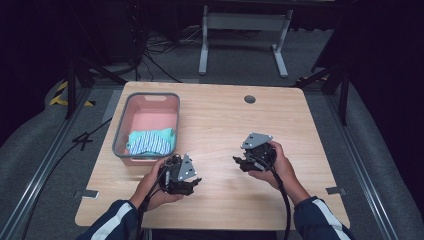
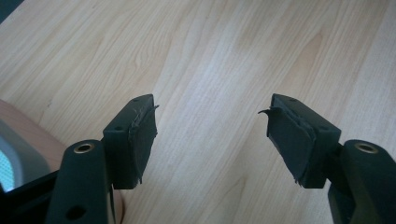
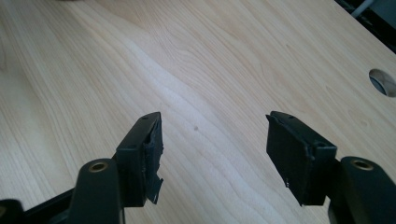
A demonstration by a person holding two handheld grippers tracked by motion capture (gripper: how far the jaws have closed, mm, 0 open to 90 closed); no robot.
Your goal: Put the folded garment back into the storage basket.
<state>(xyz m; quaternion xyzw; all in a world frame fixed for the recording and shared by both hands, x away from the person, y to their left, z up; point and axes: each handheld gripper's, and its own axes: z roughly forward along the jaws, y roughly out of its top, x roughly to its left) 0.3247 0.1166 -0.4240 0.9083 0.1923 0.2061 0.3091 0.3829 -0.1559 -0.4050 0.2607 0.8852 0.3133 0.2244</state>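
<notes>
A pink basket with a grey rim (image 1: 121,125) stands on the left of the wooden table (image 1: 215,120). Folded cloth in teal and blue-white stripes (image 1: 150,141) lies in its near end. My left gripper (image 1: 196,183) sits low over the table just right of the basket's near corner, jaws apart over bare wood. In the left gripper view the left gripper (image 2: 212,130) is open and empty, with the basket's edge (image 2: 18,140) at the left. My right gripper (image 1: 238,162) hovers right of centre; the right gripper (image 3: 215,140) stands open over bare wood.
A round cable hole (image 1: 250,99) is in the table's far side, also seen as the hole (image 3: 383,81) in the right gripper view. Beyond the table stands a white metal frame (image 1: 245,35) on a grey floor. Dark rails run along both sides.
</notes>
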